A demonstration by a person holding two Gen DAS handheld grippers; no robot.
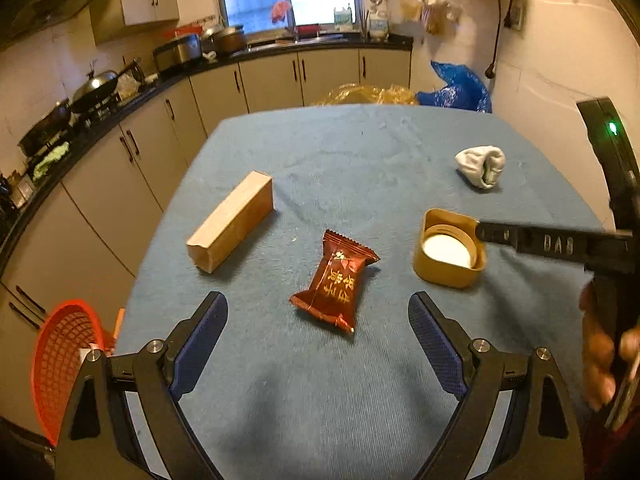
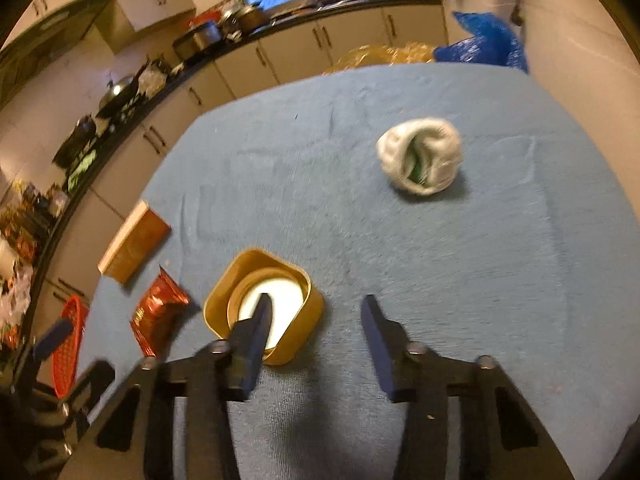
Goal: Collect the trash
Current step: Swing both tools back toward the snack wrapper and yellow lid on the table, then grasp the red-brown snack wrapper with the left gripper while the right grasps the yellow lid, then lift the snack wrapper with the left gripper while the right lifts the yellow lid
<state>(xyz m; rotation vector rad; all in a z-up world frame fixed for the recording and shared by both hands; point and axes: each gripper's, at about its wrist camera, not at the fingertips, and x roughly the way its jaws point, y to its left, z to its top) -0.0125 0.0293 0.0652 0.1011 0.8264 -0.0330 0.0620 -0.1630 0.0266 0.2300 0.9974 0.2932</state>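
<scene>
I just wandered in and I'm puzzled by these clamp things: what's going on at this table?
A person is clearing litter off a blue-covered table with a handheld gripper in each hand. The right gripper is open, one finger dipping into a gold square lid. The left gripper is open and empty, facing a red snack wrapper. A cardboard box and a crumpled white wad lie untouched. A red basket sits beside the table.

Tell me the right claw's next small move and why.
Probably close the right claw on the near wall of the gold cap. It is open, and its left finger appears to sit inside the cap with the other outside, so closing should pinch the wall for lifting.
</scene>
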